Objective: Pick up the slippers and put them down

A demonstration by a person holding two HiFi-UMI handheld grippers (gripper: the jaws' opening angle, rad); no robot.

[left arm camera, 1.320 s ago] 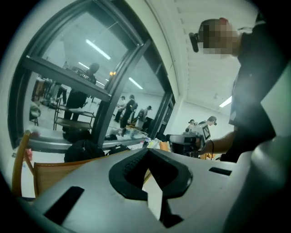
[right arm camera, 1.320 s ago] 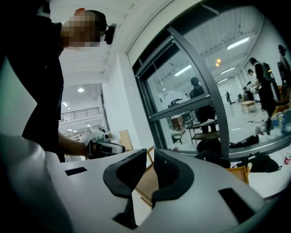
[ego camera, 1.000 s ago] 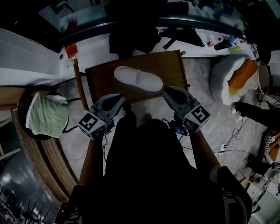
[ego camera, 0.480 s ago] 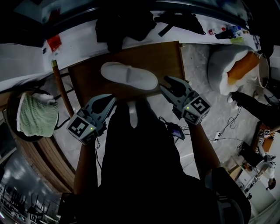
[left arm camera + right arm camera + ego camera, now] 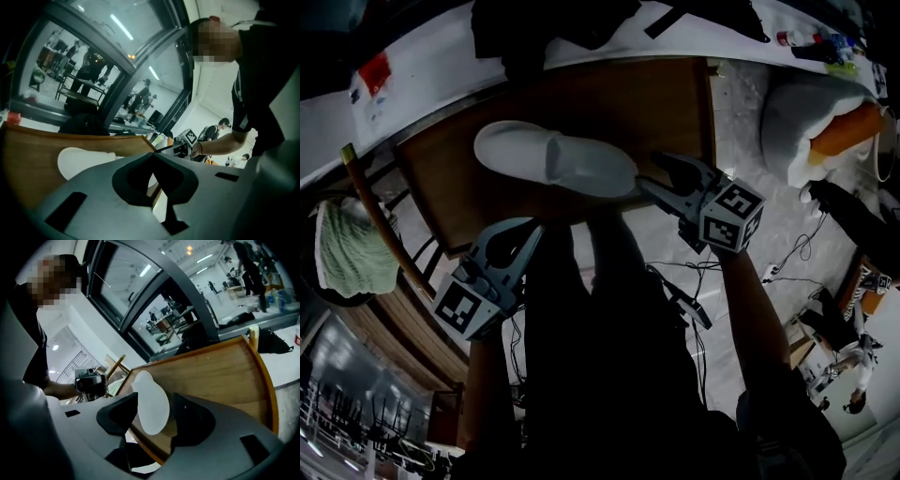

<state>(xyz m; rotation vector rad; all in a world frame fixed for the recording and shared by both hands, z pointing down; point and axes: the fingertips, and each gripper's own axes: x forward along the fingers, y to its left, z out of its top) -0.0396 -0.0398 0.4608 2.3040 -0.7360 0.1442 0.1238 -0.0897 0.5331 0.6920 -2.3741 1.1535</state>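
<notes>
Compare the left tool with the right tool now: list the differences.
Jaws: the left tool has them together, empty; the right tool has them apart, having just been opening, with the end of the white fabric slipper in the gap, unpressed. Place: the left tool hangs at the near edge of the brown wooden table, apart from the slipper; the right tool reaches the slipper's end. Both are grey and point toward the table.

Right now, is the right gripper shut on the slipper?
No: the right gripper has just been opening its jaws, which stand apart, the white slipper lying untouched between them on the wooden table.
</notes>
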